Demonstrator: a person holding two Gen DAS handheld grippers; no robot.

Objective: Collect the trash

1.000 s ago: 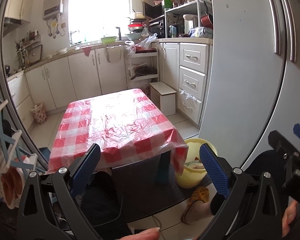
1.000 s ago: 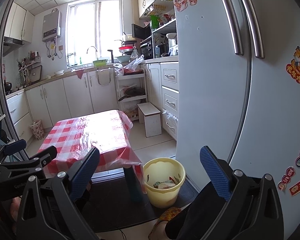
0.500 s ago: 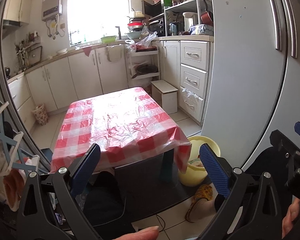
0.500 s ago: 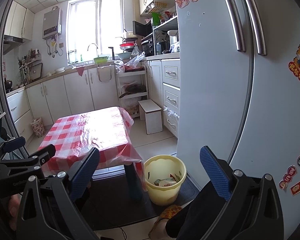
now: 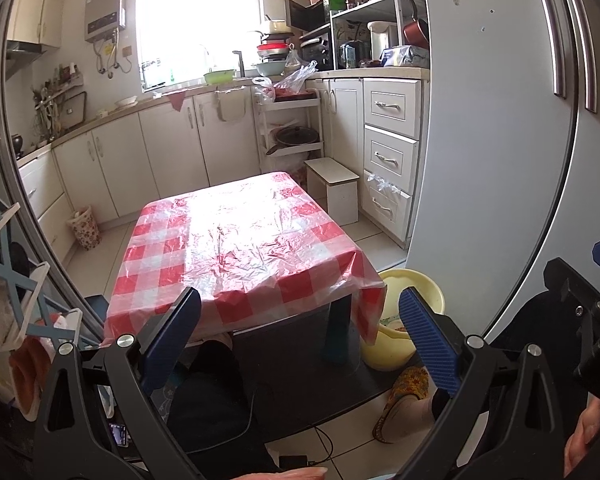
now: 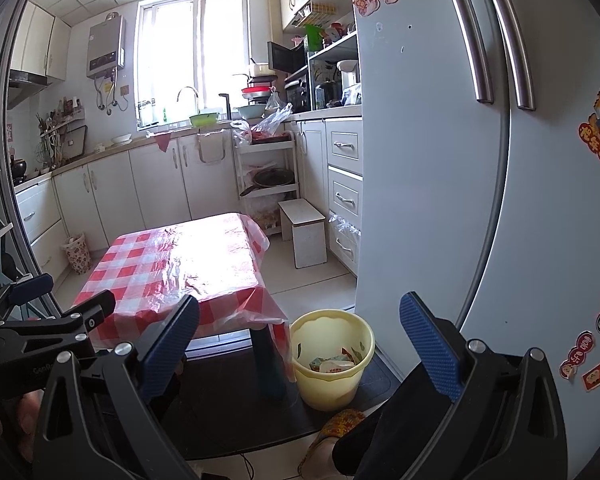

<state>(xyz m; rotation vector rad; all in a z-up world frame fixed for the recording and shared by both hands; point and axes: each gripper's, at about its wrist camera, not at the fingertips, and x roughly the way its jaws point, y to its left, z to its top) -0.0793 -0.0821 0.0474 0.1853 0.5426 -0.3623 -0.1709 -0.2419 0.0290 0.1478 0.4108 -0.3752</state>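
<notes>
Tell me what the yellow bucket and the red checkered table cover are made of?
The yellow bucket looks like plastic: smooth, evenly coloured, with a thin rolled rim and a soft sheen. The red checkered table cover seems to be thin plastic sheeting, perhaps with a clear film over it: it is crinkled, glares brightly in the window light, and hangs stiffly at the corners.

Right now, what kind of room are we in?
A home kitchen, most likely: fridge with magnets, white cabinets under a counter with a sink tap, and a small table beside a yellow trash bucket.
</notes>
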